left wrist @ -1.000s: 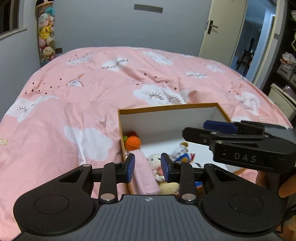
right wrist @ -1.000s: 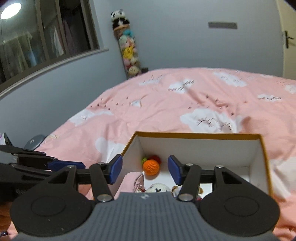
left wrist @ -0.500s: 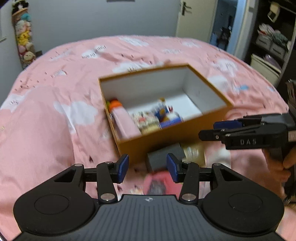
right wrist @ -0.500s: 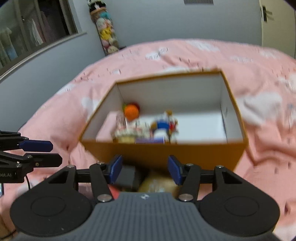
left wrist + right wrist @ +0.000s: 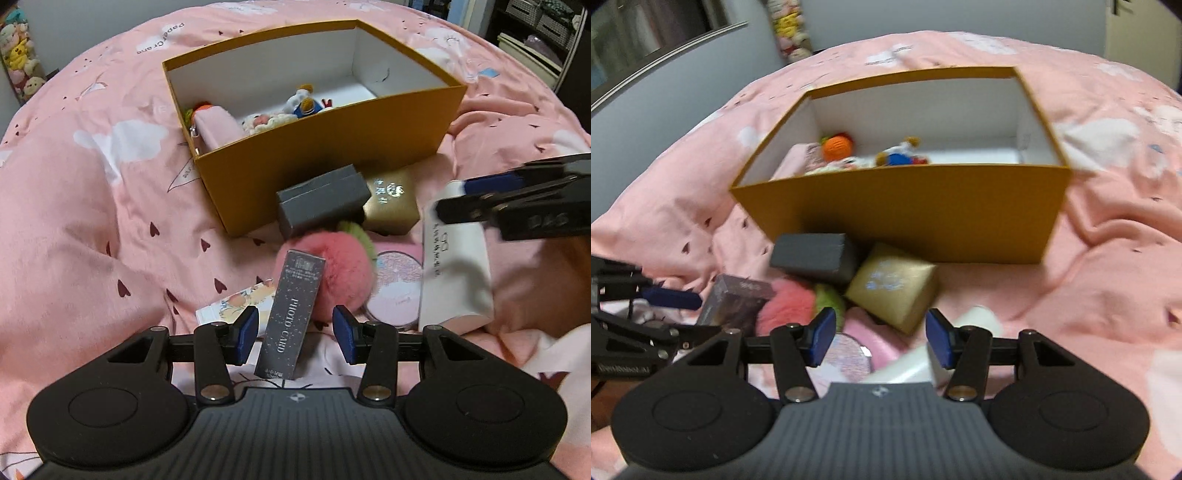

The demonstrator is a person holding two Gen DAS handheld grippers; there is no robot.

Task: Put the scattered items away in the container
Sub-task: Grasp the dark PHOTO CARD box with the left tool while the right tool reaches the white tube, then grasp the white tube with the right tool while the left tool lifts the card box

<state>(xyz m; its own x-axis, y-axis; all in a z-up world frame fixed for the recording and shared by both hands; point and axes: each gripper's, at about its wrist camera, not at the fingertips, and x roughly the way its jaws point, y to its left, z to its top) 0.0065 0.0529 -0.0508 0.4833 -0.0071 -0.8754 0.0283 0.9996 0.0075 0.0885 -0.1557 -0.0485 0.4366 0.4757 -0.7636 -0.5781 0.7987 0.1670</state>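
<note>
Pink bedspread, and both grippers have swung down from over the box to the clutter in front of it.

The box (image 5: pixel 332 155) is part-filled; left gripper (image 5: pixel 294 334), empty a second after dropping its load, now closing around the card box (image 5: pixel 291 314); right gripper (image 5: pixel 880 341) open over the white tube (image 5: pixel 905 365).

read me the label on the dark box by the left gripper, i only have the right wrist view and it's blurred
Observer: It reads PHOTO CARD; the dark box sits between the jaws of the left gripper, which are closing but not touching it.
Operator: anything hidden beside it
Observer: A small white box with a peach print lies on the bedding just left of it.
Operator: and the white thing by my pads
Observer: A white box with dark lettering, next to a round pink compact.
</note>
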